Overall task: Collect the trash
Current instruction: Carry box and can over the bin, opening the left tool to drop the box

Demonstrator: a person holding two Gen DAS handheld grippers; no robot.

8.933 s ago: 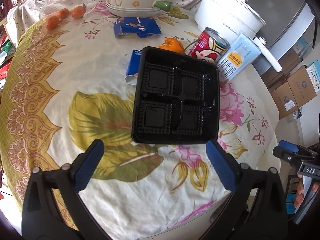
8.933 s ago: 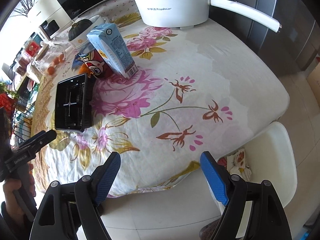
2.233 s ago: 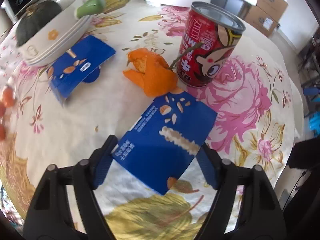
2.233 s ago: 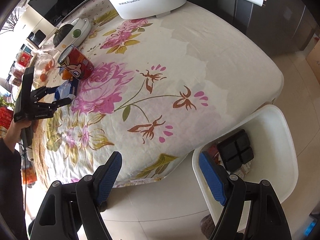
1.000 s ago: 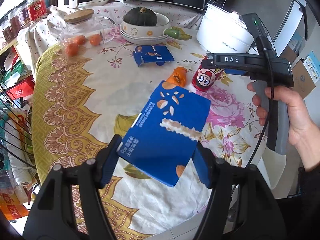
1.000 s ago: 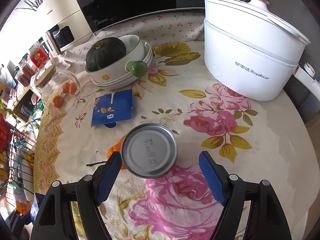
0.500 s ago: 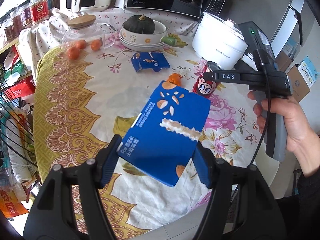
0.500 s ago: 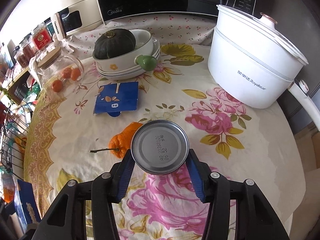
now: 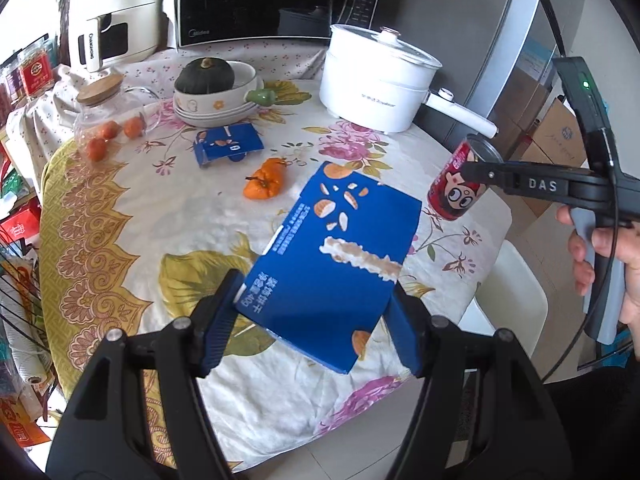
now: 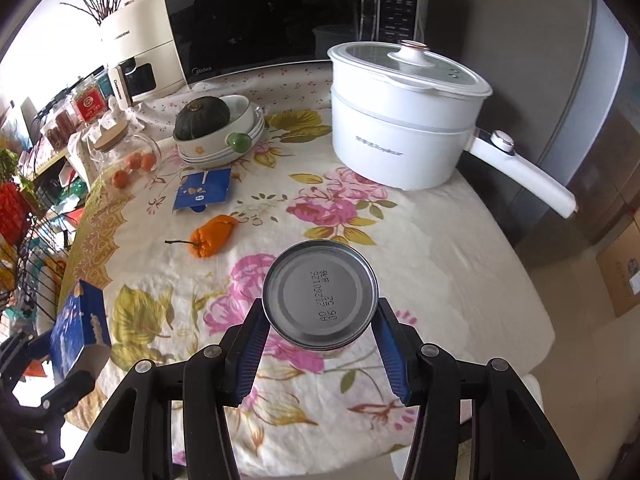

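Observation:
My left gripper (image 9: 316,316) is shut on a blue snack box (image 9: 332,256) and holds it above the floral tablecloth (image 9: 120,216). My right gripper (image 10: 320,332) is shut on a red cartoon can (image 10: 320,298), seen end-on with its silver base, lifted off the table. The can also shows in the left wrist view (image 9: 460,188), held beyond the table's right edge. The blue box also shows in the right wrist view (image 10: 82,324). An orange peel (image 9: 266,184) and a second blue wrapper (image 9: 228,148) lie on the table.
A white electric pot (image 9: 380,80) with a long handle stands at the back right. A bowl stack with a dark squash (image 9: 212,92) and a glass jar of tangerines (image 9: 108,120) stand at the back. A white bin (image 9: 508,304) sits below the table's right edge.
Both grippers rose and pulled back from the table. My right gripper closed on the can and lifted it clear. The blue box stays clamped in my left gripper.

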